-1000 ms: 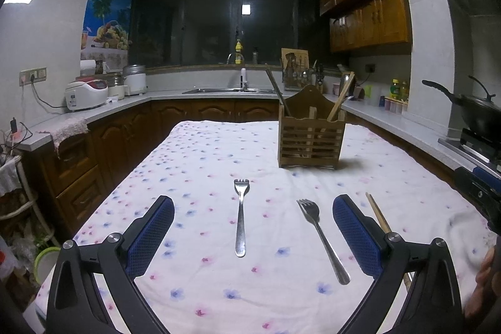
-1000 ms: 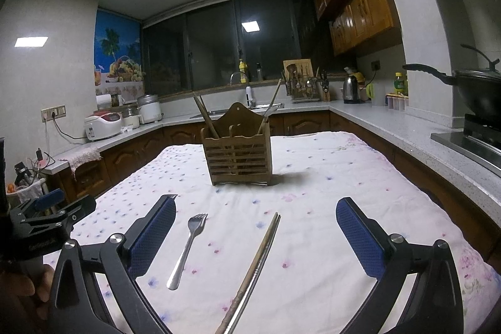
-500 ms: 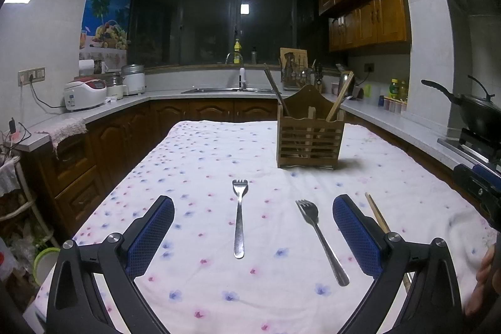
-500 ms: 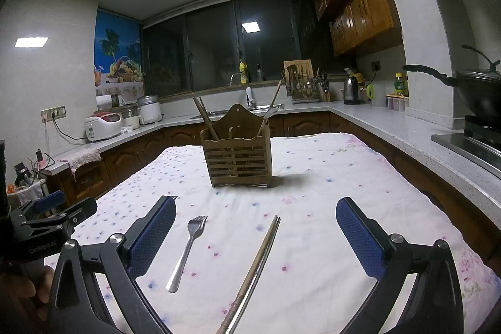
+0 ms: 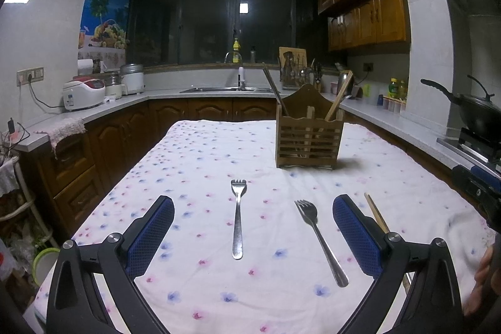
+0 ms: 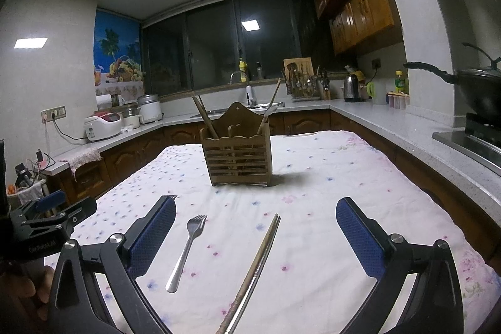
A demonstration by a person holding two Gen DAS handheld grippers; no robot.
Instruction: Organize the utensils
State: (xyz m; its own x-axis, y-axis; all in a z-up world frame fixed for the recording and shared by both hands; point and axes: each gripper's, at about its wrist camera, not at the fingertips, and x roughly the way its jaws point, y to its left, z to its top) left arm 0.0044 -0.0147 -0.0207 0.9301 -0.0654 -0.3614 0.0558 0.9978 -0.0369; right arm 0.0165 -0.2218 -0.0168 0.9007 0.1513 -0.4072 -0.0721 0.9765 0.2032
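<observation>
Almost nothing has changed since a second ago. The left gripper hovers with jaws spread wide, grasping nothing, above two forks at 12 o'clock. The right gripper is released too, over the chopsticks. The wooden holder stands farther at 12 o'clock on the tablecloth.

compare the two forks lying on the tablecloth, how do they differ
The left fork lies straight, tines toward the wooden utensil holder; the right fork lies slanted, handle angling right. The left fork sits farther from the chopsticks; the right fork lies beside them. Both are plain metal, flat on the cloth, ungripped.
</observation>
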